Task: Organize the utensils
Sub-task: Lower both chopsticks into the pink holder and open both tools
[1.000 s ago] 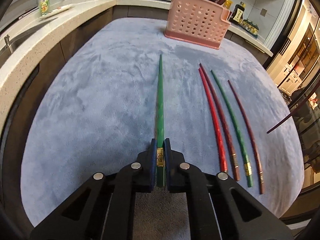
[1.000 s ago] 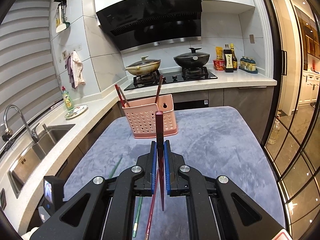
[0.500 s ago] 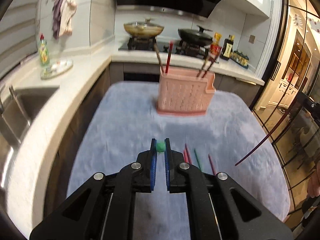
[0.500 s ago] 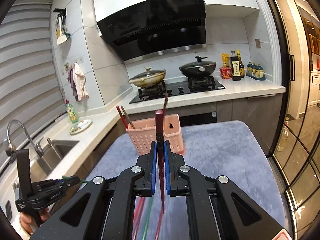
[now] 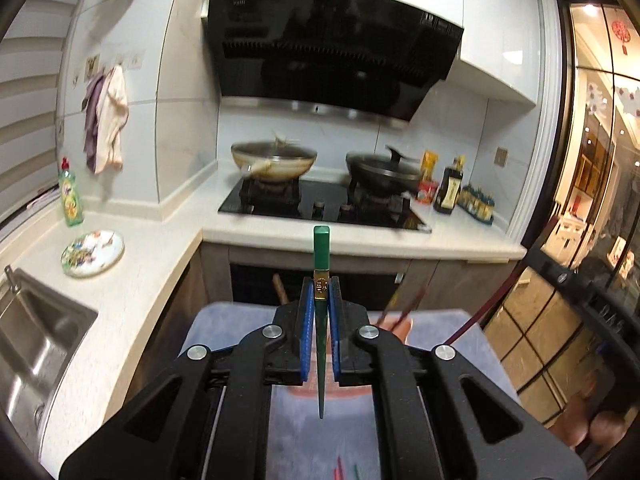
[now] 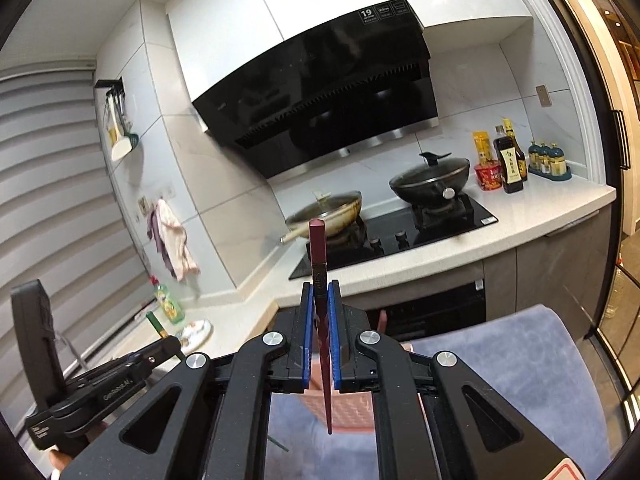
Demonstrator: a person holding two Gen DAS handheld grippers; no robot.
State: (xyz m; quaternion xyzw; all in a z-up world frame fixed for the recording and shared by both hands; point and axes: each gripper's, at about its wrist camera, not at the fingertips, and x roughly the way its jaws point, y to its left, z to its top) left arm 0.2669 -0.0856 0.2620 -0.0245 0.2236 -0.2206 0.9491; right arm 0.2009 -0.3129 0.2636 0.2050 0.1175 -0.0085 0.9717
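Note:
My left gripper (image 5: 320,292) is shut on a green chopstick (image 5: 321,248), held upright with its thick end up and its tip down. My right gripper (image 6: 320,296) is shut on a dark red chopstick (image 6: 318,248), also upright. The pink utensil basket (image 6: 352,410) sits on the blue-grey mat (image 6: 520,360), mostly hidden behind the right gripper's fingers; in the left wrist view only its rim (image 5: 404,326) shows. The left gripper (image 6: 160,344) with the green chopstick also shows at the left of the right wrist view. Tips of chopsticks lying on the mat (image 5: 340,472) show low in the left wrist view.
A stove with a wok (image 5: 274,160) and a black lidded pan (image 5: 384,166) stands behind the table. A sink (image 5: 32,344), a patterned plate (image 5: 92,254) and a green soap bottle (image 5: 71,196) are on the left counter. Sauce bottles (image 6: 510,160) stand at the right.
Both grippers have risen and tilted upward. The left one lifted the green chopstick off the mat and turned it upright. The basket has dropped below both views.

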